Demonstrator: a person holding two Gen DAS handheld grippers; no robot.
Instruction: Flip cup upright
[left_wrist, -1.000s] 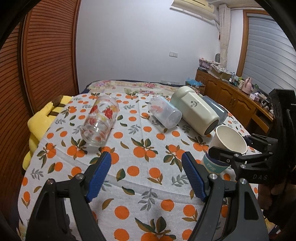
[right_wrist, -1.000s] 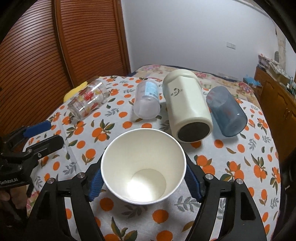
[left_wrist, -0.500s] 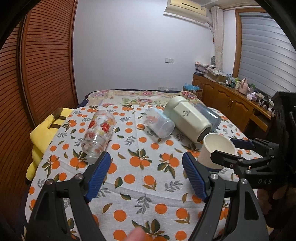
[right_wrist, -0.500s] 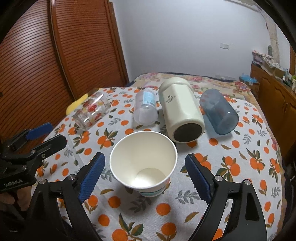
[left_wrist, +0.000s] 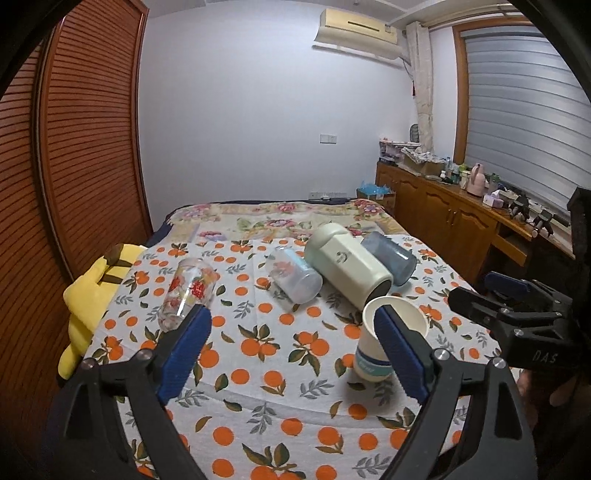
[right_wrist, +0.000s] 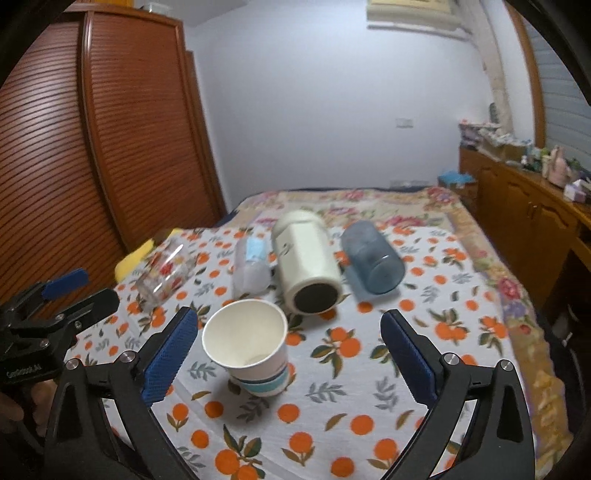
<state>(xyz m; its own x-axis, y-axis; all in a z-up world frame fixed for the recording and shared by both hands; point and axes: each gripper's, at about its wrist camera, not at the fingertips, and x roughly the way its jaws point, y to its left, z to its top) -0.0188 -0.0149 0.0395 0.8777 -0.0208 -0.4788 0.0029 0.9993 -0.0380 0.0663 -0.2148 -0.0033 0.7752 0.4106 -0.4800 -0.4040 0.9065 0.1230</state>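
Over the near part of the orange-print tablecloth, the right gripper hangs with its blue-padded jaws spread wide and nothing between them. Just ahead of its left pad, apart from it, the paper cup stands on its base with its mouth up, on the cloth and touched by neither tool. The left gripper is likewise spread and empty; in its own view one pad overlaps the paper cup, but the right-hand view shows that gripper off to the side, well apart from it.

Judged from this, the paper cup's turn is done and the step in hand is to clear away cleanly. The cup is light and its base is narrower than its rim, so a brush from a pad would likely tip it; draw the tool straight back and up, jaws kept wide.

Farther out lie four more vessels on their sides: a floral glass, a frosted tumbler, a cream flask and a blue tumbler. If one is next, close across the body near its middle, lift before rotating, and set it down where it crowds nothing.
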